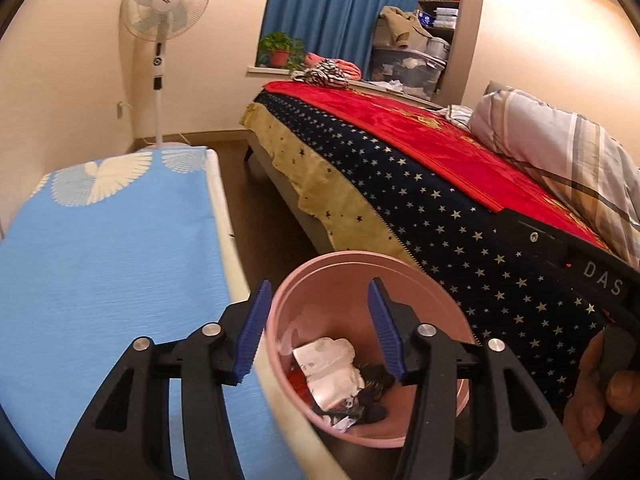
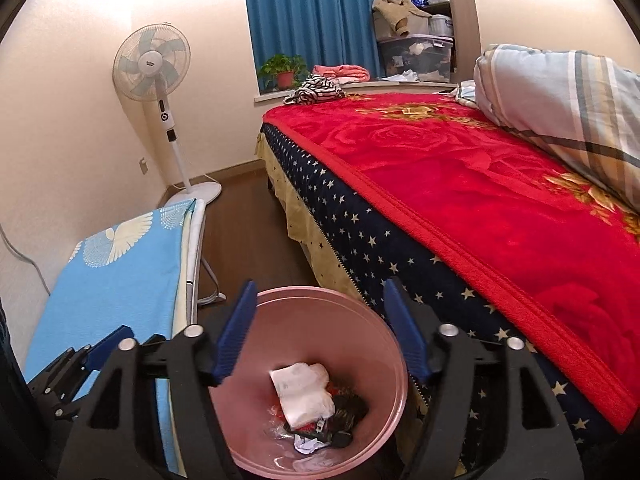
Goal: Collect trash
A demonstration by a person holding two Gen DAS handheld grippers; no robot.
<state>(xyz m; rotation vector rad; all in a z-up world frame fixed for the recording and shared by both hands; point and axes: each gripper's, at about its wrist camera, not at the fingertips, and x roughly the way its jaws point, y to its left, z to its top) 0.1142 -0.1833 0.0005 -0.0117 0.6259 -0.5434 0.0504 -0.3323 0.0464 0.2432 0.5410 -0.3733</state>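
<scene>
A pink trash bin [image 1: 436, 308] stands on the floor between the bed and a blue-covered table; it also shows in the right wrist view [image 2: 376, 328]. Inside lie a white crumpled wrapper [image 1: 332, 372] [image 2: 304, 392] and dark and red scraps. My left gripper [image 1: 320, 332] is open and empty above the bin's left side. My right gripper [image 2: 320, 340] is open and empty right over the bin's mouth. The left gripper's blue finger [image 2: 108, 346] shows at the lower left of the right wrist view.
A table with a light blue cloth [image 1: 100, 260] [image 2: 120, 272] stands left of the bin. A bed with a red blanket [image 2: 460, 184] and starred navy cover [image 1: 460, 232] is to the right. A standing fan [image 1: 164, 16] and a potted plant [image 2: 284, 70] are at the back.
</scene>
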